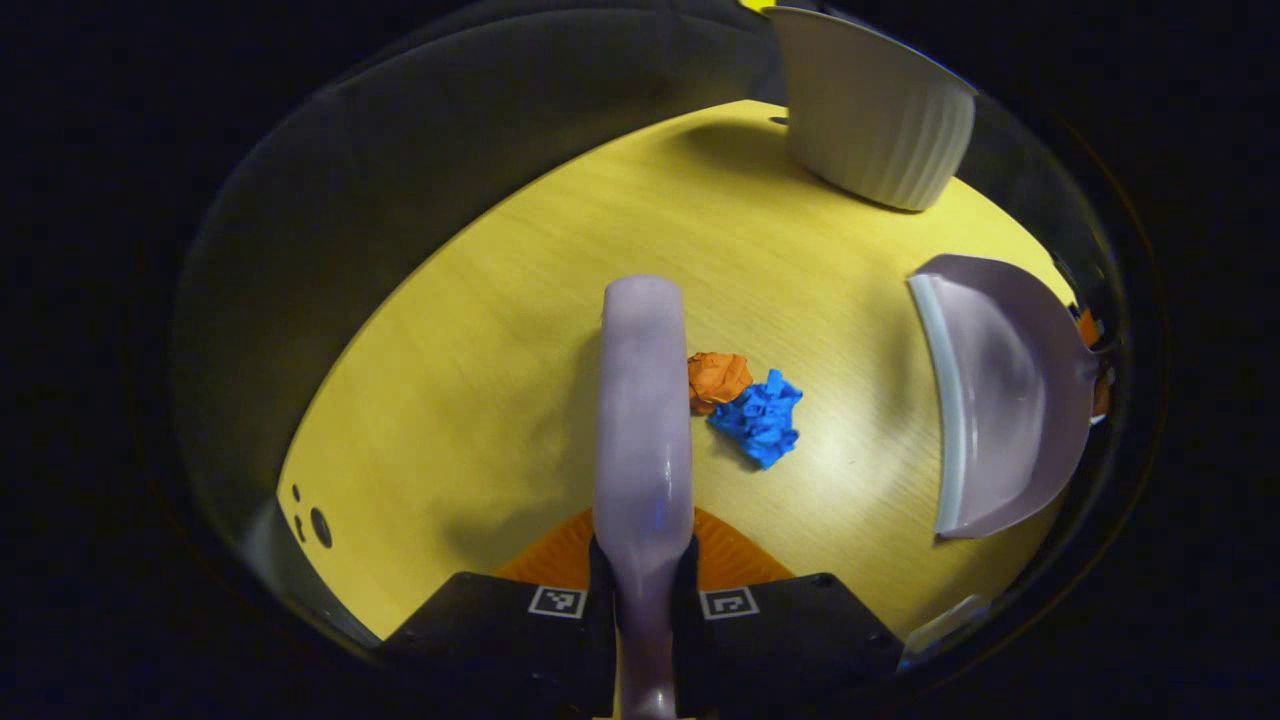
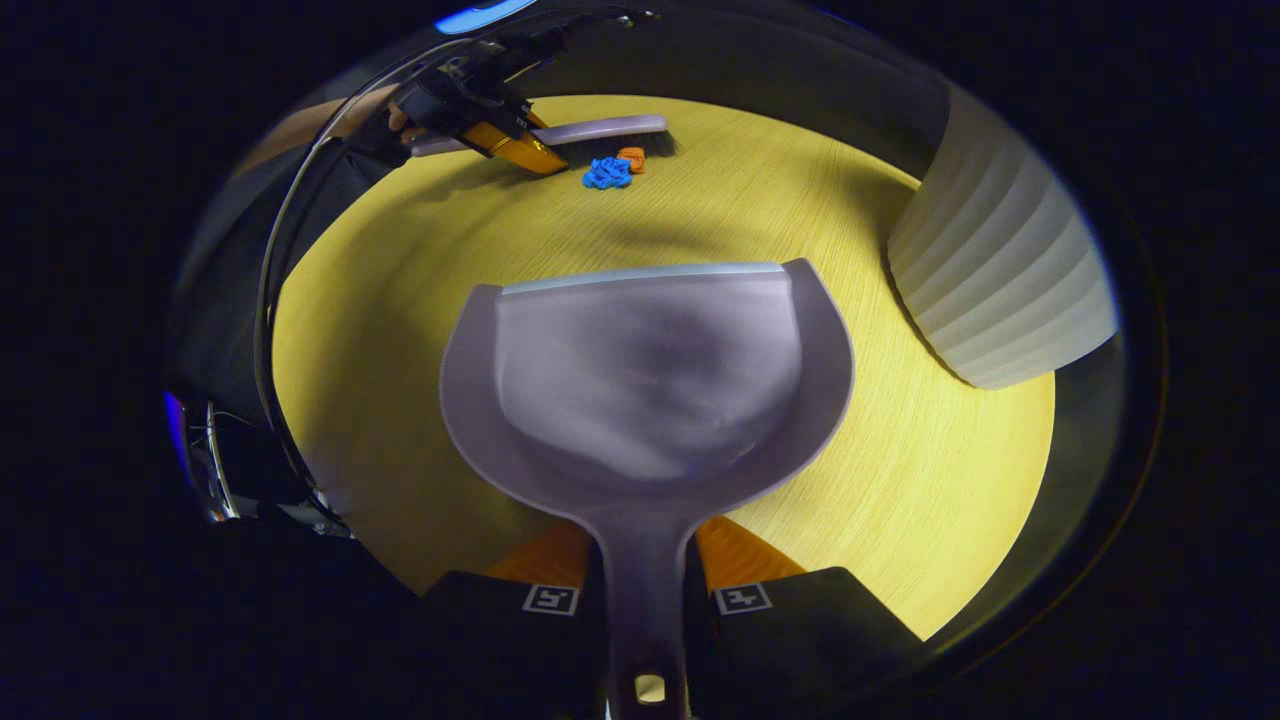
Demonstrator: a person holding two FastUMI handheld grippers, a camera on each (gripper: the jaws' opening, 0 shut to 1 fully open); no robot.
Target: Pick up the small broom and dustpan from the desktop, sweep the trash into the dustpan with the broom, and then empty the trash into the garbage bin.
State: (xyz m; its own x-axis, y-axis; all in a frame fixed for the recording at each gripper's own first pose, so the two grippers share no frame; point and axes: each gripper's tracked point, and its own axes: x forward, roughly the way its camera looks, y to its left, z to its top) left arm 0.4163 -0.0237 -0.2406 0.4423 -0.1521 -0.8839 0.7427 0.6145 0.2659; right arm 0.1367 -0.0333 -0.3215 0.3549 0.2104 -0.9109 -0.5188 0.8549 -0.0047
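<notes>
The left hand-held gripper (image 1: pixel 641 585) has both fingers closed on the handle of the broom (image 1: pixel 643 400), which runs straight out ahead of it, low over the surface (image 1: pixel 480 330). The right hand-held gripper (image 2: pixel 645 590) clamps the dustpan (image 2: pixel 645 385) by its handle, the pan held out ahead of its fingers. Seen from the right gripper view, the left hand-held gripper sits far beyond the dustpan, toward the surface's far edge.

Yellow desktop (image 1: pixel 520 330): orange wad (image 1: pixel 717 378), blue wad (image 1: pixel 762 418), bin (image 1: pixel 870 115).

bin (image 1: pixel 870 110) top cut off, broom (image 1: pixel 642 400) bristles hidden, dustpan (image 2: pixel 650 390) interior blurred
</notes>
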